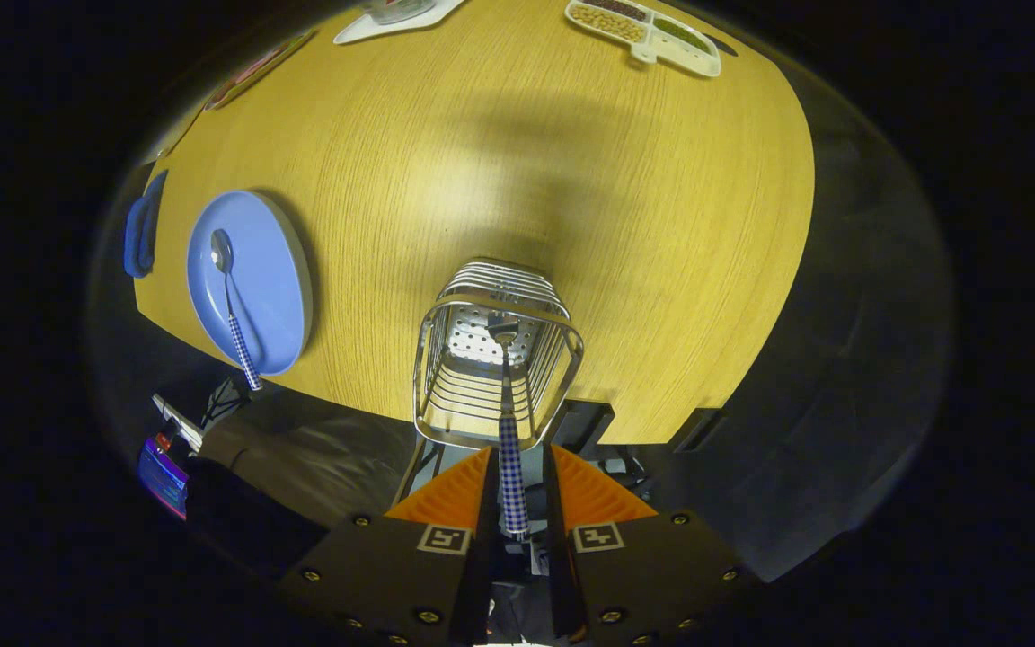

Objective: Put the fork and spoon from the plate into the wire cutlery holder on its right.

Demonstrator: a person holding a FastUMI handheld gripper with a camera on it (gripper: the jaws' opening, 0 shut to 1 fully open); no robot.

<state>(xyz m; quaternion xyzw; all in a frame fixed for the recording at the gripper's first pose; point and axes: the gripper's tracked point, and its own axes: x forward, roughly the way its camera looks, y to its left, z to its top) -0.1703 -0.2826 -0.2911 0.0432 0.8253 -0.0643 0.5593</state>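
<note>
My gripper [514, 467] is shut on the checked handle of the fork [510, 449]. The fork points straight ahead, its head down inside the wire cutlery holder [446, 359], near the perforated bottom. The holder stands at the near edge of the wooden table [571, 180], just ahead of the fingers. Left of the holder lies the blue plate [275, 270]. On it rests the spoon [232, 305], bowl away from me, with its checked handle sticking out over the plate's near rim and the table edge.
A blue cloth [142, 235] hangs at the table's left edge beyond the plate. A white divided tray [648, 34] with beans sits at the far side, and a white board [392, 20] with a glass to its left. Dark floor surrounds the table.
</note>
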